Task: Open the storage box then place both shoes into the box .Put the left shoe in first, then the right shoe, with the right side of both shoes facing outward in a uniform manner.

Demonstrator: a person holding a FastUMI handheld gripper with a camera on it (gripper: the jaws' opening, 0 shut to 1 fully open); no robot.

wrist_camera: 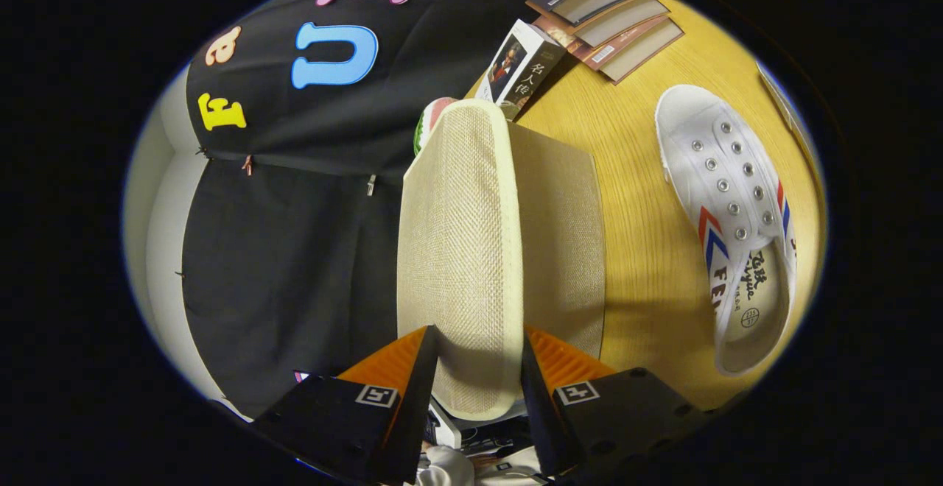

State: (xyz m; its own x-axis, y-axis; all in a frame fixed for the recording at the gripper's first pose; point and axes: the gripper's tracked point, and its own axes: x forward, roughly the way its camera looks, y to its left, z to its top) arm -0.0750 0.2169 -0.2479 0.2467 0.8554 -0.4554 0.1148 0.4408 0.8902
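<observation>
The tongs (479,357) are closed on the lid (460,250) of the box (560,236), one finger on each face of the panel near its lower end, so the woven panel stands on edge between them and runs away from the camera. The camera is rolled over, so the table (648,280) appears as a wall beside the box. The lid looks like fabric over a thin board: light, fairly stiff across its flat, with a coarse weave that should give the fingers good friction and a padded cream rim (507,250) that may squash a little. It likely bends or hinges along its far side, so I judge it best swung in an arc and not pulled straight. The box body behind it seems soft-sided and light enough to drag or tip if the lid is tugged hard. One white canvas shoe (737,228) lies on the table well apart from the box, opening toward the camera, eyelets without laces. It looks light and floppy in the upper, firmer at the rubber sole and heel; a grip across the heel collar or the side wall by the opening should hold better than the smooth toe cap. Which foot it belongs to I cannot tell. Books (597,15) lie beyond the box.
</observation>
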